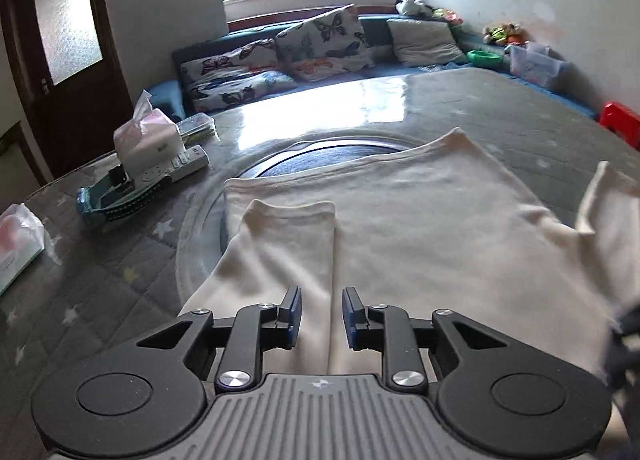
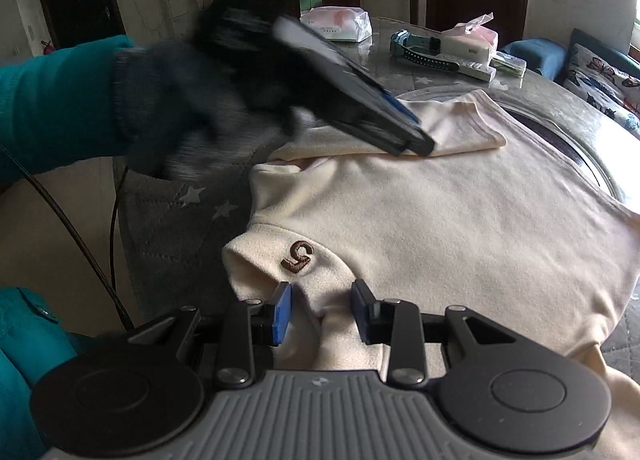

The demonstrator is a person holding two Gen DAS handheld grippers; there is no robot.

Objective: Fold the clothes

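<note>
Both tools work over a cream top [image 2: 440, 211] spread flat on the star-patterned counter [image 2: 176, 227], partly over a round glass turntable [image 1: 320, 151]. Right tool [image 2: 322, 312] sits at six o'clock of the garment by its collar, jaws narrowly apart with a ridge of cloth rising between the blue pads [image 2: 282, 314]; I cannot tell whether they pinch it. Left tool [image 1: 322, 318], seen motion-blurred in the right wrist view at about eleven o'clock, hovers with its jaws narrowly apart and nothing between them, right over the folded-in sleeve [image 1: 288, 244].

Judged as the sleeve-folding stage, the far side is done. Next, the near sleeve [image 1: 608, 199] wants the same: pinch only one layer at the cuff, carry it low across the body, and lay it parallel to the first fold. The embroidered numeral [image 2: 298, 256] marks the collar end.
</note>
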